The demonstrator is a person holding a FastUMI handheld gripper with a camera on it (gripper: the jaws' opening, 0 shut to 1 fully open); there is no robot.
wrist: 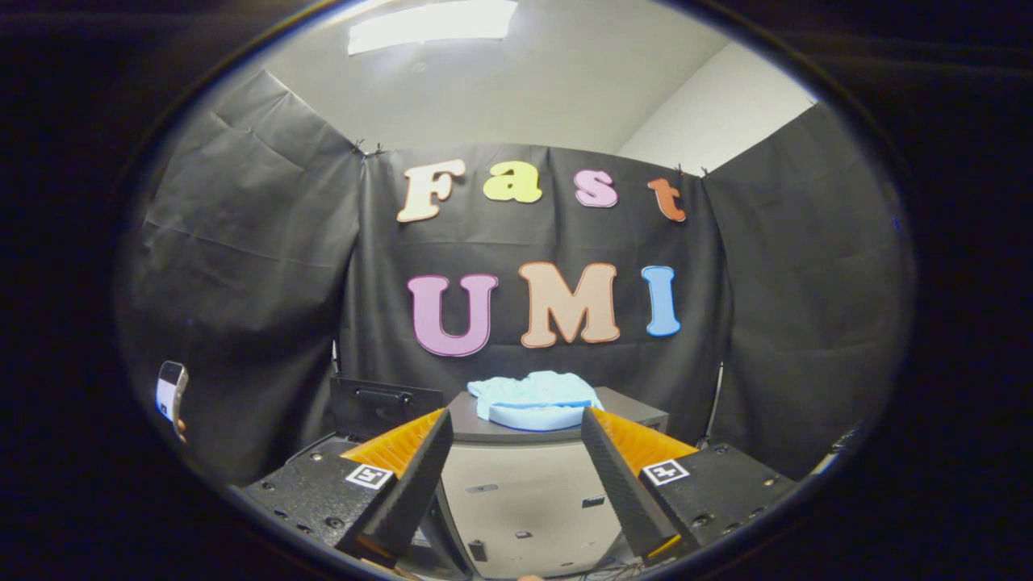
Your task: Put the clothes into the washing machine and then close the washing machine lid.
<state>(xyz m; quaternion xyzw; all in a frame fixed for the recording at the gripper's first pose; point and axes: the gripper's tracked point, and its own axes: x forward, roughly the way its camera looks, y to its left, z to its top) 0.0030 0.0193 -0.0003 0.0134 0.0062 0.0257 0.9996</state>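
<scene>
Two fingers of your gripper (512, 452) stand wide apart, holding nothing, and point forward at a small washing machine (524, 492) that sits just ahead of them. You are looking at its pale front panel between the fingers, and at its dark top just above the fingertips.

One piece of light blue clothes (534, 399) lies in a loose, rumpled heap on top of the washing machine, beyond the fingertips and roughly centred between them. It seems to rest on or in the round opening, where a blue rim shows beneath it; whether it has already dropped partly inside, you cannot tell from here. Nothing else can be made out in the drum.

A dark lid (386, 406) stands raised behind the left finger, at the left rear of the machine, so the machine is open.

Judging by the folds, the cloth is soft, light and limp. It should bunch and drape when lifted, not hold a shape, and it is not fragile. A raised fold near the middle of the heap looks like the best place to pinch, so the fingers close on cloth and not on the rim. A thin single layer may slip out, so gather a thick fold.

Off to the left, against the black cloth wall, a hand (179, 426) holds a phone (170, 389), well apart from the machine.
</scene>
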